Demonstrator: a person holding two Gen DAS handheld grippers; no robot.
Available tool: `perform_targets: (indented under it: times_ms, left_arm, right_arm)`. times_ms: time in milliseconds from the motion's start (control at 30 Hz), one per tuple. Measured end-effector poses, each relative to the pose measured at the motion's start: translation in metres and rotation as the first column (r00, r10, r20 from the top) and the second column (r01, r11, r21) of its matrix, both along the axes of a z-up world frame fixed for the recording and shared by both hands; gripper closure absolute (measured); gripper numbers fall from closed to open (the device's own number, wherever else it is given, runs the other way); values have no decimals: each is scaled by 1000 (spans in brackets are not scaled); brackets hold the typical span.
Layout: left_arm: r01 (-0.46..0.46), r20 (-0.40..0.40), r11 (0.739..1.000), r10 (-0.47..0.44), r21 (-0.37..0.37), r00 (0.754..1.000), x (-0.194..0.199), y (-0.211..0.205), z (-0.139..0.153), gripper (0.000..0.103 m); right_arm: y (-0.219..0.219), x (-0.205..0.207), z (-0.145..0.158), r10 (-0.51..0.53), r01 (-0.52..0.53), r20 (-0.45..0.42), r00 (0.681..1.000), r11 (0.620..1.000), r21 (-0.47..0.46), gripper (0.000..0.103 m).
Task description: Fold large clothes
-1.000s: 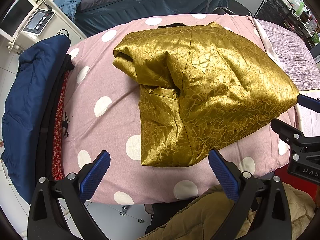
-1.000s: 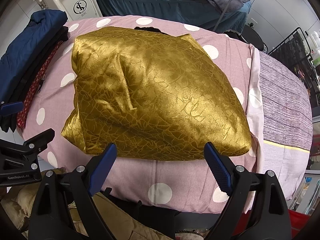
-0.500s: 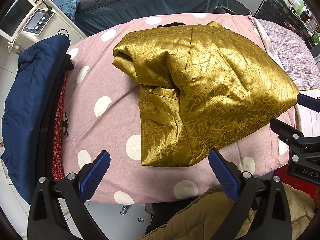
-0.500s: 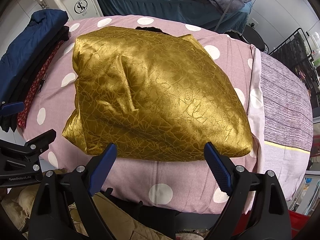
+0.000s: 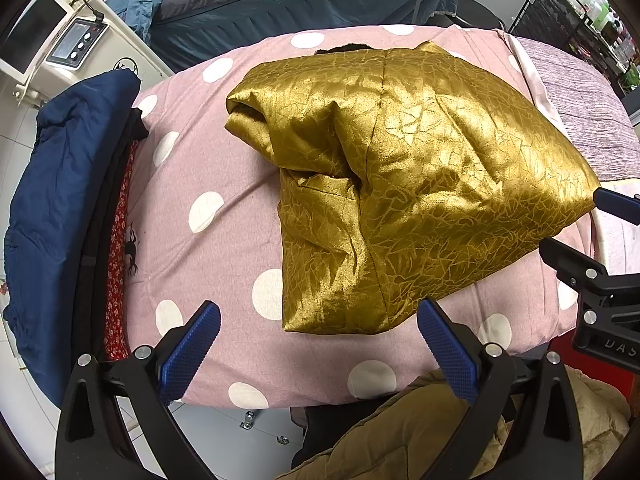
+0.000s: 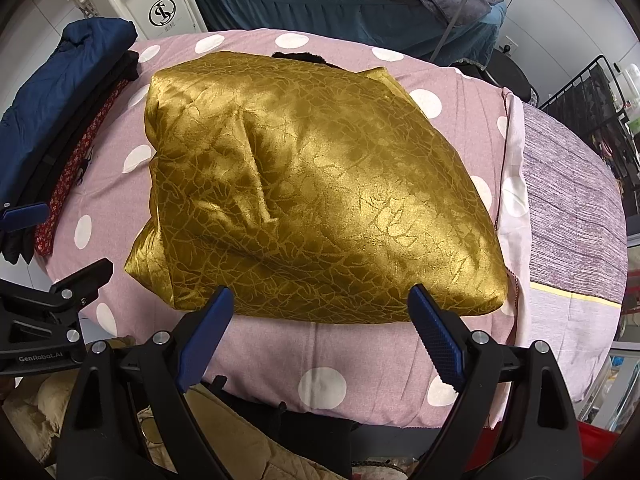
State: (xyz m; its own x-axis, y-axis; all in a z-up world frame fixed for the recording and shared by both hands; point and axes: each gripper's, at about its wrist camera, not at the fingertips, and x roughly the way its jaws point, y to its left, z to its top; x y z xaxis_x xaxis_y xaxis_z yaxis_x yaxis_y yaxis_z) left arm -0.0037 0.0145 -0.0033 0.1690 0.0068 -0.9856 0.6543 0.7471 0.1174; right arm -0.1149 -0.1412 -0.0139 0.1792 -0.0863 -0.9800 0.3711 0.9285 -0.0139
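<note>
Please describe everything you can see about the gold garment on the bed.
The gold garment is shiny, satin-like fabric with a crackle pattern and a visible seam. It lies folded into a thick, puffy bundle on the pink polka-dot cover. A dark furry part peeks out at its far edge. Neither gripper touches it.

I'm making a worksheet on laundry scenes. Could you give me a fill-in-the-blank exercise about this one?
1. The folded gold garment lies on a pink sheet printed with white ____.
2. Both the left gripper and the right gripper have their jaws ____, holding nothing.
3. The stack of folded clothes at the sheet's edge has a ____ garment on top.

Missing words: dots; open; navy blue
</note>
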Motion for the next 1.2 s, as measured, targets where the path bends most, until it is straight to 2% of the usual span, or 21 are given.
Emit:
perform_targets:
  times_ms: [300,433,500,600,667,733,800,833,867,900,933,967,1000,1033,1067,1100,1133,1200]
  left_arm:
    - [-15,-18,1000,15,1,1000,3,1,-5,6]
    - [-83,-49,995,81,-48,996,18,13,-8,6]
    - [-141,-90,986,133,-85,987,29,21,-11,6]
    - [-251,-143,960,234,-121,962,57,36,-18,6]
    - [-293,-157,946,272,-135,949,75,40,-22,6]
    - [-341,-178,922,310,-181,934,100,45,-26,6]
    - [-389,-218,895,344,-218,913,127,46,-36,6]
    - [-426,-267,873,363,-236,892,144,47,-46,6]
    - [-467,-317,849,384,-248,867,157,47,-56,6]
    - [-526,-394,806,406,-271,825,171,48,-72,7]
    - [-559,-438,780,413,-283,799,176,49,-82,8]
    - [-603,-501,740,416,-298,759,182,46,-96,16]
    - [-629,-539,716,415,-303,733,183,41,-105,23]
    - [-644,-557,707,420,-294,716,179,30,-110,35]
    - [-643,-554,709,424,-289,717,173,20,-112,45]
    - [-621,-533,728,415,-292,737,166,6,-111,48]
    - [-543,-467,792,382,-279,797,154,-18,-107,53]
    - [-374,-350,898,282,-231,893,128,-61,-97,66]
  right_arm:
    - [-3,-1,-3,-12,12,12,1000,1000,11,15]
    - [-20,-3,1,-58,57,61,996,998,25,15]
    - [-33,-4,1,-87,83,93,992,995,51,15]
    - [-55,0,1,-109,100,133,985,992,71,15]
    - [-67,6,3,-103,94,155,983,993,67,15]
    - [-79,10,6,-113,105,168,979,993,52,15]
    - [-91,13,10,-133,123,185,974,990,66,15]
    - [-96,12,11,-144,131,193,970,988,78,15]
    - [-101,10,12,-156,139,203,967,986,93,15]
    - [-104,8,12,-165,145,209,964,984,106,15]
    - [-106,5,11,-169,147,208,963,982,115,15]
    - [-107,2,10,-170,148,205,964,982,118,15]
    - [-109,-3,8,-172,150,200,964,981,119,15]
    - [-112,-10,5,-175,154,193,965,981,120,15]
    - [-113,-16,3,-178,158,187,966,980,119,15]
    - [-117,-23,1,-183,163,179,967,979,119,15]
    - [-124,-32,-3,-190,172,167,967,978,116,15]
    - [-139,-47,-7,-207,194,154,966,976,100,15]
